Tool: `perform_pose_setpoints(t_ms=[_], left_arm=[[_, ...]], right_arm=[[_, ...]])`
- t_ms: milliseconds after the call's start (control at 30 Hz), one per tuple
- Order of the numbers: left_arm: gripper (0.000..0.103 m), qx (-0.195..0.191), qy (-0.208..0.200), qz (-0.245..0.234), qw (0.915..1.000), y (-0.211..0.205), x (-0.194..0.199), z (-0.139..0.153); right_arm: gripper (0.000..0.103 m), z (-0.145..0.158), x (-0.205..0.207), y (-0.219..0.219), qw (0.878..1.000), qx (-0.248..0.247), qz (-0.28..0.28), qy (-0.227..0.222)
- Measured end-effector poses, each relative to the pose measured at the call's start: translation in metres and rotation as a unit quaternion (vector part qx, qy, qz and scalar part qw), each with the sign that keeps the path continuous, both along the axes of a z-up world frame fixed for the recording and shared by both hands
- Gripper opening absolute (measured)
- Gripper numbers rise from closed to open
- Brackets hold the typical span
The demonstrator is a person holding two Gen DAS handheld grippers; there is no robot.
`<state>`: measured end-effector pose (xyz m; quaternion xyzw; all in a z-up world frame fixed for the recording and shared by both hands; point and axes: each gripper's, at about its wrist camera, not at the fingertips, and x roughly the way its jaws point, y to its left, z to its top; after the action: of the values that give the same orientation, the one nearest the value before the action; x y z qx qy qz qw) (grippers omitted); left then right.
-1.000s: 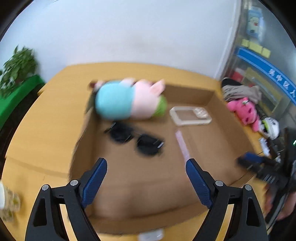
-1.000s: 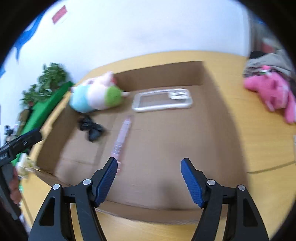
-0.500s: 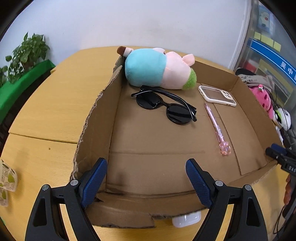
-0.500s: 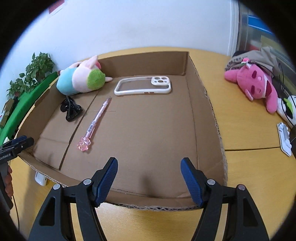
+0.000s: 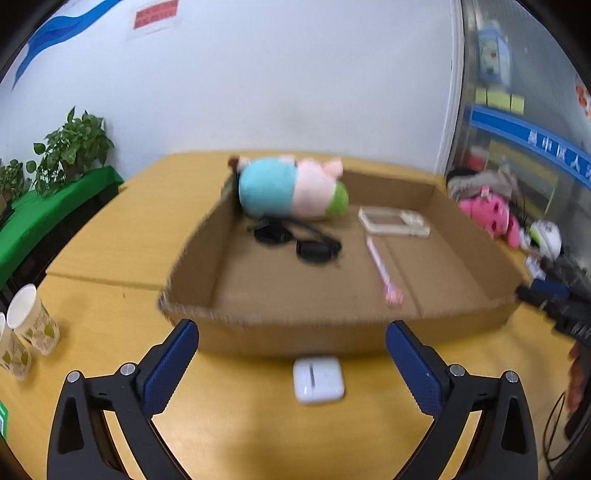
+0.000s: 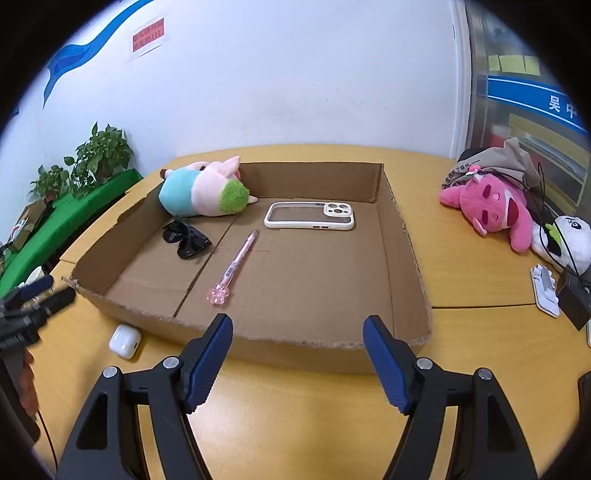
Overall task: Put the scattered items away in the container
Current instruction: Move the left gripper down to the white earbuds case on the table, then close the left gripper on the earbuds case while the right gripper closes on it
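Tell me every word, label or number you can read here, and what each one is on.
"吴中": white characters on the blue band across the glass door; the rest is cut off.
Red notice on the wall: characters too small to read.
Grey bag above the pink plush: dark print, too small to read.
Yellow sticky notes on the glass: nothing legible.
Paper cups: a leaf pattern only, no words.
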<state>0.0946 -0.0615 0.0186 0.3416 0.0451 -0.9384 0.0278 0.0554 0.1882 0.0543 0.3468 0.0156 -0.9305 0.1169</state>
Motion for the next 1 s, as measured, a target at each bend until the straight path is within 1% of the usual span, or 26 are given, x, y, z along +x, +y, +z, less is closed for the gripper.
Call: perform_pose_setpoints(t_ms=[33, 100, 233, 333, 400, 433, 500, 533, 567, 700, 833, 900, 1000], left_arm=[[0.103, -0.001, -0.013, 0.001, 0.9999, 0.001, -0.001, -0.007], [0.103, 0.010, -0.033, -0.005, 0.9994, 0.003, -0.005, -0.020], [0.101, 0.023, -0.060, -0.020, 0.9977, 0.010, -0.012, -0.036], [0.094, 0.021, -0.080, -0.020, 0.9963, 0.014, -0.022, -0.045], [0.079, 0.021, -0.095, -0.017, 0.9952, 0.016, -0.028, -0.050], [0.076, 0.020, -0.100, -0.015, 0.9947, 0.017, -0.031, -0.052], [0.062, 0.025, -0.110, -0.019, 0.9934, 0.017, -0.034, -0.056], [0.058, 0.033, -0.115, -0.027, 0.9925, 0.017, -0.035, -0.058], [0.047, 0.038, -0.120, -0.034, 0.9914, 0.018, -0.035, -0.060], [0.047, 0.023, -0.125, -0.049, 0.9907, 0.025, -0.031, -0.064], [0.047, 0.020, -0.126, -0.077, 0.9889, 0.030, -0.024, -0.064], [0.047, 0.017, -0.125, -0.105, 0.9864, 0.035, -0.017, -0.064], [0.047, 0.008, -0.121, -0.164, 0.9790, 0.046, -0.003, -0.064]], right_arm=[[0.073, 0.000, 0.002, 0.000, 1.000, -0.001, 0.002, 0.001], [0.073, -0.001, 0.005, 0.000, 1.000, -0.006, 0.005, 0.000], [0.073, -0.009, 0.007, 0.000, 1.000, -0.014, 0.006, -0.015], [0.073, -0.015, 0.008, 0.000, 1.000, -0.017, 0.007, -0.024], [0.073, -0.020, 0.009, 0.000, 0.999, -0.021, 0.007, -0.031], [0.073, -0.022, 0.009, -0.001, 0.999, -0.022, 0.008, -0.035], [0.073, -0.024, 0.009, -0.002, 0.999, -0.021, 0.009, -0.038], [0.073, -0.025, 0.009, -0.002, 0.999, -0.021, 0.010, -0.038], [0.073, -0.026, 0.010, -0.003, 0.999, -0.023, 0.011, -0.039], [0.073, -0.027, 0.011, -0.006, 0.999, -0.027, 0.021, -0.042], [0.073, -0.028, 0.013, -0.013, 0.997, -0.032, 0.044, -0.048], [0.073, -0.029, 0.015, -0.019, 0.996, -0.034, 0.062, -0.054], [0.073, -0.033, 0.019, -0.034, 0.989, -0.043, 0.113, -0.080]])
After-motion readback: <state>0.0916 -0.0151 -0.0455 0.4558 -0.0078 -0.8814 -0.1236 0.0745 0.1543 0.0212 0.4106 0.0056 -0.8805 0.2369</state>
